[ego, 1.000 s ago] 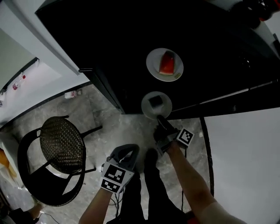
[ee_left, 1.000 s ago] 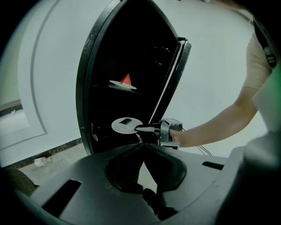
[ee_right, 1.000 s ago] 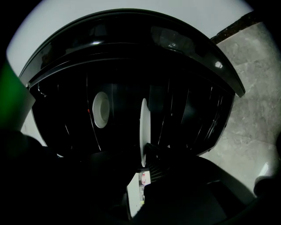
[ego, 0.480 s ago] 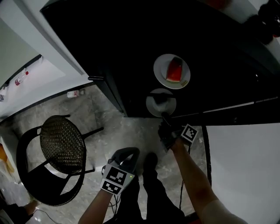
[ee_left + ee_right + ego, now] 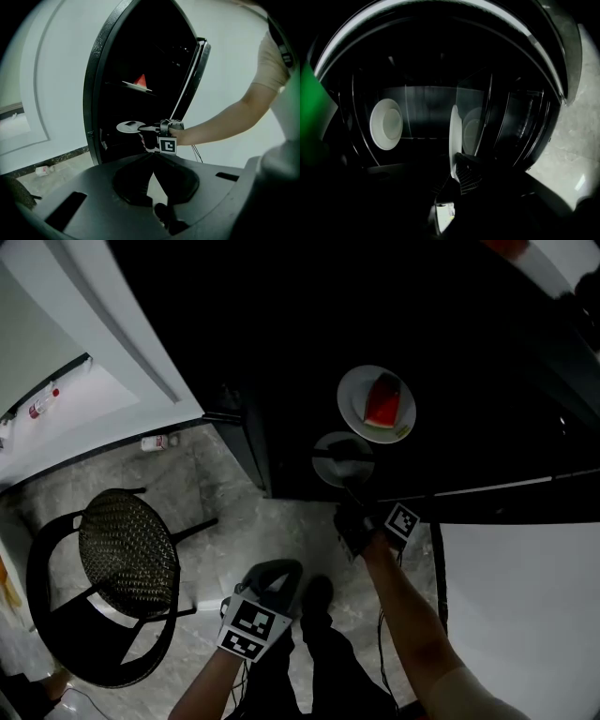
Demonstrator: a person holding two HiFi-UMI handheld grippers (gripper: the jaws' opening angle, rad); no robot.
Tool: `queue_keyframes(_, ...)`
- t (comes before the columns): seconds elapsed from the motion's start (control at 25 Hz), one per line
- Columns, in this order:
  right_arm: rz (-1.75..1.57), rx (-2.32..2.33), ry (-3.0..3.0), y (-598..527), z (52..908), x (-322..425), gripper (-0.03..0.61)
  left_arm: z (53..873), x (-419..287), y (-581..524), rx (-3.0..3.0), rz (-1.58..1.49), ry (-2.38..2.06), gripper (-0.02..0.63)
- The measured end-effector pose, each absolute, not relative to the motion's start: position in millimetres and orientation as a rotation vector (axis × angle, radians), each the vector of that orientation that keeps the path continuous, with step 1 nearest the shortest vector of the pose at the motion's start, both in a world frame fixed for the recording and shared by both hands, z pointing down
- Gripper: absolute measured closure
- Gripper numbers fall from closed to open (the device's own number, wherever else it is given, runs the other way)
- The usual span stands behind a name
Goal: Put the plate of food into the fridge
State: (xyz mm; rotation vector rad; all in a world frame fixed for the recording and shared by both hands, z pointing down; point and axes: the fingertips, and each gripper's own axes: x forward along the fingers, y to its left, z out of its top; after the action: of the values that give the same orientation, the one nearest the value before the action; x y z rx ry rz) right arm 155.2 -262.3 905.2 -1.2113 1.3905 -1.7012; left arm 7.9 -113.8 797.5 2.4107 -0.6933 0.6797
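Note:
A small white plate with a dark piece of food on it is level at the mouth of the open black fridge. My right gripper is shut on its near rim. In the right gripper view the plate shows edge-on between the jaws, inside the dark fridge. The left gripper view has the plate just under a shelf. My left gripper hangs low over the floor, shut and empty, and its jaws point at the fridge.
A second plate with a watermelon slice sits on the fridge shelf above, and its underside shows through the glass. The fridge door stands open at the right. A black wicker chair and a small bottle are on the floor to the left.
My right gripper has carried the small plate up and further into the fridge opening. The left gripper has stayed low in about the same place.

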Motion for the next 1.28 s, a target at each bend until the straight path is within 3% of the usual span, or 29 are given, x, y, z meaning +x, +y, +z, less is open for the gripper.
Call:
queue_keyframes(0.32, -1.733, -1.290, 1.378, -274.0, 917.9, 150.2, 0.540, 811.9, -6.3, -113.6, 2.381, 0.688, -0.708, 0.603)
queue_keyframes(0.4, -1.769, -1.322, 1.366, -277.3, 917.8, 145.7, 0.454, 813.5, -7.4, -114.0, 2.378, 0.687, -0.706, 0.603)
queue_keyframes(0.6, -1.835, -1.358, 1.400, -282.8, 920.0, 145.1, 0.440, 822.0, -6.3, -107.8, 2.371, 0.719, -0.675, 0.603)
queue_keyframes(0.88, -1.860, -1.407, 1.565, -281.6, 912.8, 150.2, 0.374, 831.5, -4.5, -96.0, 2.375, 0.801, -0.605, 0.603)
queue_keyframes(1.08, -2.010, -1.537, 1.794, -277.5, 931.5, 132.7, 0.371, 836.5, -8.8, -93.8, 2.374, 0.813, -0.597, 0.603)
queue_keyframes(1.28, -1.783, -1.796, 2.431, -272.6, 937.0, 121.2, 0.373, 839.8, -13.0, -90.7, 2.368, 0.823, -0.579, 0.603)
